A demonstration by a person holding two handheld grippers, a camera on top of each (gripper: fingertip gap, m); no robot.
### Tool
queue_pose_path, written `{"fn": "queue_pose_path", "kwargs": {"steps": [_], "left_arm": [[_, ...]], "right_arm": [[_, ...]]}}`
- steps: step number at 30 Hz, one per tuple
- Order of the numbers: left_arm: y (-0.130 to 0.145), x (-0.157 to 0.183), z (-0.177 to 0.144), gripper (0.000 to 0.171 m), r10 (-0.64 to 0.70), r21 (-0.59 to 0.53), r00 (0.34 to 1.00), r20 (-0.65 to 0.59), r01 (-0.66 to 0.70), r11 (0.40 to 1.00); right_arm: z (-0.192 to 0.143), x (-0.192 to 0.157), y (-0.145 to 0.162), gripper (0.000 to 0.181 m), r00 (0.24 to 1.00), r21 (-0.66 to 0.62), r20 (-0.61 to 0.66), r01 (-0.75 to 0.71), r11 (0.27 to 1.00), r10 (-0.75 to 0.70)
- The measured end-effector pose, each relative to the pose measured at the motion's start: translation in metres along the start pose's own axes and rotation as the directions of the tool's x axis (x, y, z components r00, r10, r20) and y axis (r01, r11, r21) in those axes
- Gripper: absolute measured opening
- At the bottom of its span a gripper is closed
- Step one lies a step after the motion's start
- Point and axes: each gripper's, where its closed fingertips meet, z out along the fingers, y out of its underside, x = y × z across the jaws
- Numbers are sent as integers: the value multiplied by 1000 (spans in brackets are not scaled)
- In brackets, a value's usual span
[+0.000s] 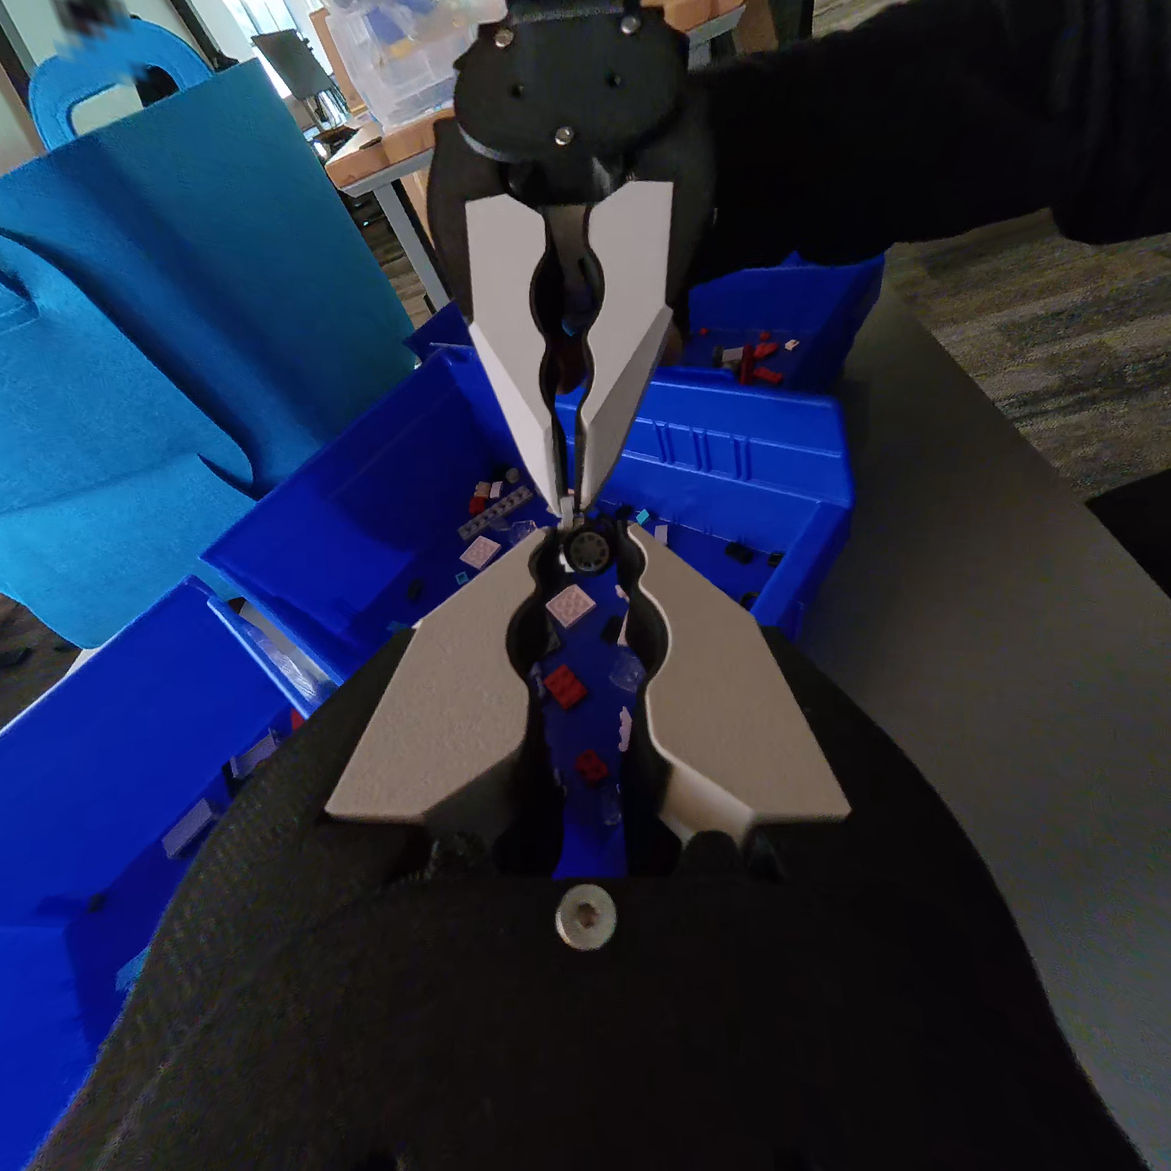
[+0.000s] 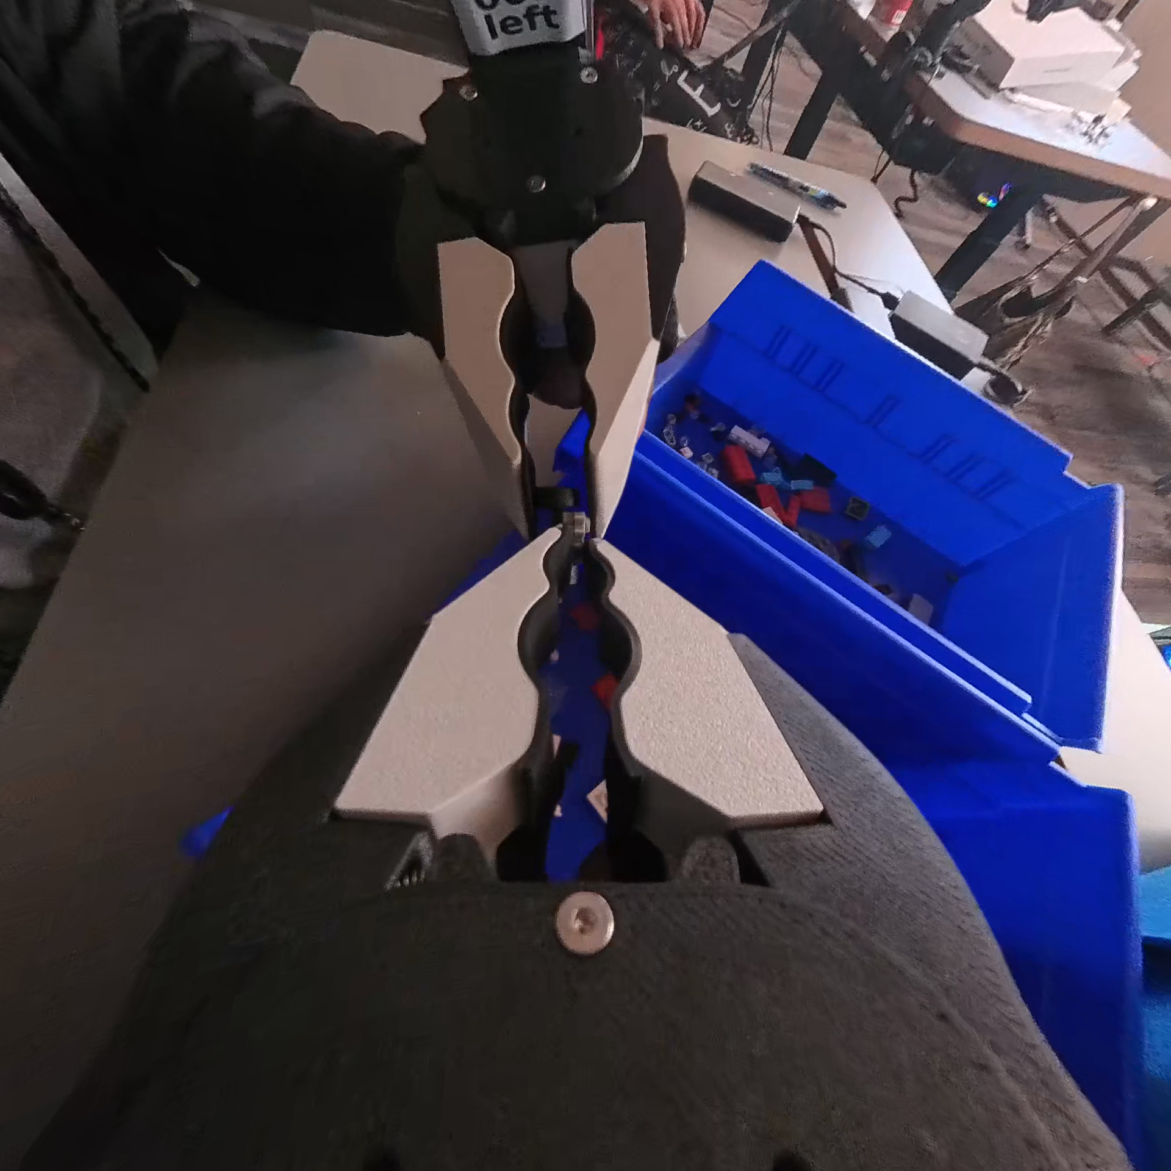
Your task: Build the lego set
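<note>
In the left wrist view my left gripper is shut on a small black wheel with a grey hub. My right gripper comes down from the top and meets it tip to tip, shut on a small grey piece that touches the wheel. In the right wrist view my right gripper pinches that grey piece. The left gripper comes from above with the black wheel between its fingers. Both grippers hover over a blue bin of loose bricks.
Several blue bins stand together on a grey table: one below the grippers, one behind, one at the lower left. A bin with red, black and light blue pieces lies right. A blue felt chair stands left. The grippers are tip to tip, or close to it.
</note>
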Motion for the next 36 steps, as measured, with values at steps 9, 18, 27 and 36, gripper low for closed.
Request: {"fn": "queue_pose_path", "kwargs": {"steps": [9, 18, 27, 36], "left_arm": [[0, -1, 1, 24, -34, -7, 999, 3, 34, 999], [-3, 4, -1, 16, 8, -10, 1000, -13, -8, 1000], [3, 10, 2, 15, 64, -33, 998, -28, -65, 997], [8, 13, 6, 15, 116, -61, 993, -37, -118, 991]], "right_arm": [[-3, 0, -8, 5, 995, 47, -60, 79, 996, -77], [-2, -3, -9, 5, 992, 61, -72, 106, 993, -101], [-1, -7, -5, 8, 1000, 45, -1, 25, 999, -25], [3, -11, -2, 5, 997, 5, 71, -33, 999, 33]]}}
